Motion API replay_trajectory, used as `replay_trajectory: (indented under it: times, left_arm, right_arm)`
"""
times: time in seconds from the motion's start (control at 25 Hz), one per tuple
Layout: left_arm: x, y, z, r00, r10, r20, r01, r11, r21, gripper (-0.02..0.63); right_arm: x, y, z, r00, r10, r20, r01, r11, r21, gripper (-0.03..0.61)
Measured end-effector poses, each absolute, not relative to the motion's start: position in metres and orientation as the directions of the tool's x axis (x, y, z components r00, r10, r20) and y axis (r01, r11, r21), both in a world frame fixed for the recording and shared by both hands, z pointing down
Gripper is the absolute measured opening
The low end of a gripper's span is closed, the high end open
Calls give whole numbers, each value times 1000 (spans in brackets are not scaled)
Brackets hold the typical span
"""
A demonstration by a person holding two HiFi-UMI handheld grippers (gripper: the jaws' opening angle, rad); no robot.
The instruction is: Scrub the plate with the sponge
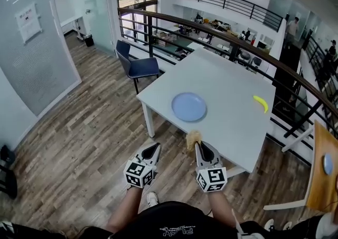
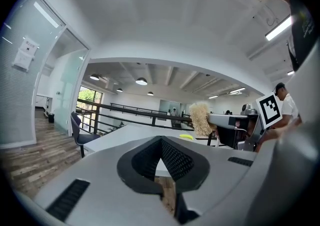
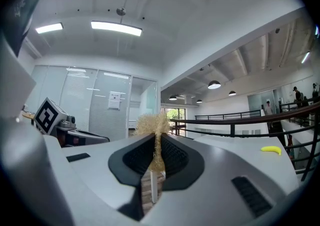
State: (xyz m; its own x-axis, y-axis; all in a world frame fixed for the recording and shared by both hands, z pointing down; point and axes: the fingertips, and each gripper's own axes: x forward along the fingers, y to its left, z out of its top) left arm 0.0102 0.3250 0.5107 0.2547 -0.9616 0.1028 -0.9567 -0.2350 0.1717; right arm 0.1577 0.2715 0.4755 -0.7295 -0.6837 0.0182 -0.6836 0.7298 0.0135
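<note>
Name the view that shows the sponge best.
Right gripper view: the sponge sits centred, clamped between the jaws. Head view shows a small tan tuft; left gripper view shows it side-on, farther off.

The head view looks steeply down on the table [image 1: 227, 82]; both gripper views face level across it.

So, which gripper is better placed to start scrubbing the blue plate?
Right. The right gripper is shut on the fibrous sponge and sits somewhat nearer the blue plate. The left gripper is shut with nothing between its jaws.
</note>
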Motion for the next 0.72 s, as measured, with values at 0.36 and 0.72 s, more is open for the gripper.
replay_trajectory:
  times: [0.36, 0.72]
  left_arm:
    - [-29, 314, 513, 263, -957, 121, -960, -247, 131, 3]
    - [-68, 311, 519, 306, -943, 133, -950, -292, 110, 3]
  right_arm:
    - [120, 268, 482, -730, -683, 37, -682, 731, 34, 41]
    - [79, 266, 492, -703, -710, 46, -710, 704, 15, 41]
